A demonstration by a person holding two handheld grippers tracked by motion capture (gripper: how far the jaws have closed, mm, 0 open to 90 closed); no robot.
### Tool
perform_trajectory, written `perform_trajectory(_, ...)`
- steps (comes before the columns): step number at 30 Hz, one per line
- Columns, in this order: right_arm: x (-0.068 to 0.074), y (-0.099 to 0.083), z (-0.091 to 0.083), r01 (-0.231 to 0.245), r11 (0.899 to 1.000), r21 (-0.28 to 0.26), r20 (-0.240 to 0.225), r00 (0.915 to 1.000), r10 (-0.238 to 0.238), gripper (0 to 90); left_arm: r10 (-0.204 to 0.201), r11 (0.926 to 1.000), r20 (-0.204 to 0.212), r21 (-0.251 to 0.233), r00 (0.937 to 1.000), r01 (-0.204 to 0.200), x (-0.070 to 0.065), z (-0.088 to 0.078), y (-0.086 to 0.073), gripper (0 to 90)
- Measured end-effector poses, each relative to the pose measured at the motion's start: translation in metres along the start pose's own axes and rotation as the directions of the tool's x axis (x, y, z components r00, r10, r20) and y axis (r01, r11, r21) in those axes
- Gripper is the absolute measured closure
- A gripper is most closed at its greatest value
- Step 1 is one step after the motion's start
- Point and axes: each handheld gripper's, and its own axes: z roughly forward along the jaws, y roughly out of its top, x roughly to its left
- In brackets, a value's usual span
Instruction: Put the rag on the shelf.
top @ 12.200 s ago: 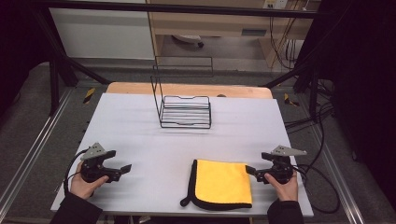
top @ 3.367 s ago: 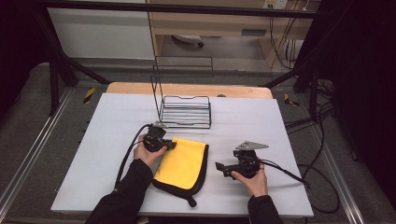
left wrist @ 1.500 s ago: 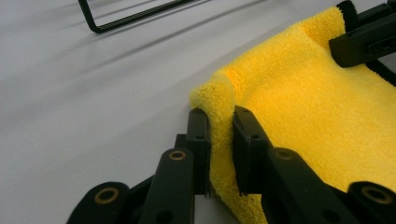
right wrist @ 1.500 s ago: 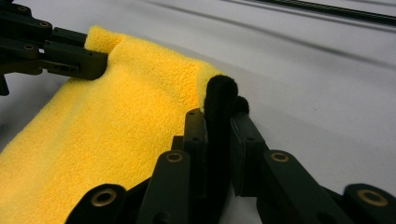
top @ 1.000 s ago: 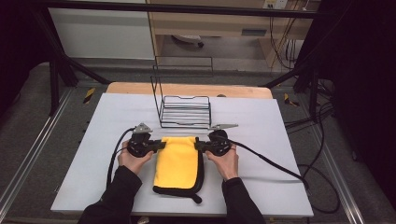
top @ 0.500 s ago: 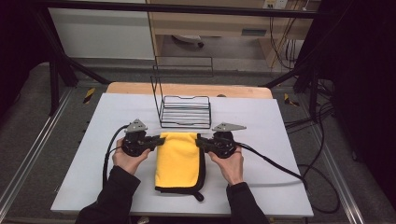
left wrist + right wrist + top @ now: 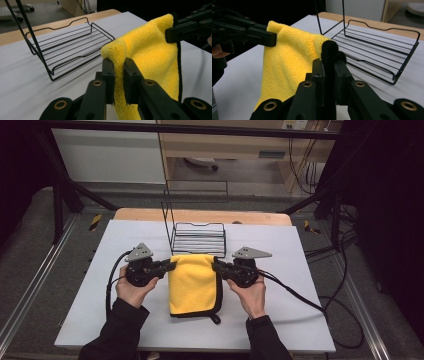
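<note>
White sheeting covered the bench (image 7: 310,285), with a strip of bare wood along its far edge and dark floor and metal framing around it. One yellow cloth (image 7: 194,282) with black trim hung over the middle of the bench, its top edge lifted and stretched between two tools while its lower end lay on the sheet toward the near edge. The left tool (image 7: 171,266) pinched the cloth's upper left corner; in the left gripper view its two black jaws were pressed together on a fold of yellow pile (image 7: 140,57). The right tool (image 7: 216,265) pinched the upper right corner, and in the right gripper view its jaws clamped the black-trimmed edge (image 7: 329,53), which hid the pads themselves. One black wire rack (image 7: 198,236) stood just beyond the cloth toward the far edge, its flat base on the sheet and its tall back frame rising behind; the thin upper wires were hard to make out against the dark background. Two hands held the tools, the left hand (image 7: 131,289) and the right hand (image 7: 250,295), both in dark sleeves cut off at the bottom of the high view. Whether the cloth was a single layer or folded double could not be told. A cable trailed from each tool, the right one running off the bench's right edge.
</note>
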Motion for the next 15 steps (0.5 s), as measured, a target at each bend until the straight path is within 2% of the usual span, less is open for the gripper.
perform_trajectory(7, 0.004, 0.011, -0.007, 0.047, 0.998, -0.047, 0.021, 0.9987, -0.046, 81.4, 0.021, 0.9991, -0.012, -0.036, 0.9997, -0.022, -0.003, -0.005, 0.01, 80.7)
perform_trajectory(15, 0.008, 0.026, -0.015, 0.077, 0.992, -0.1, 0.043, 0.9964, -0.073, 81.4, 0.029, 0.9951, -0.018, -0.094, 0.9994, -0.031, -0.003, -0.008, 0.022, 80.7)
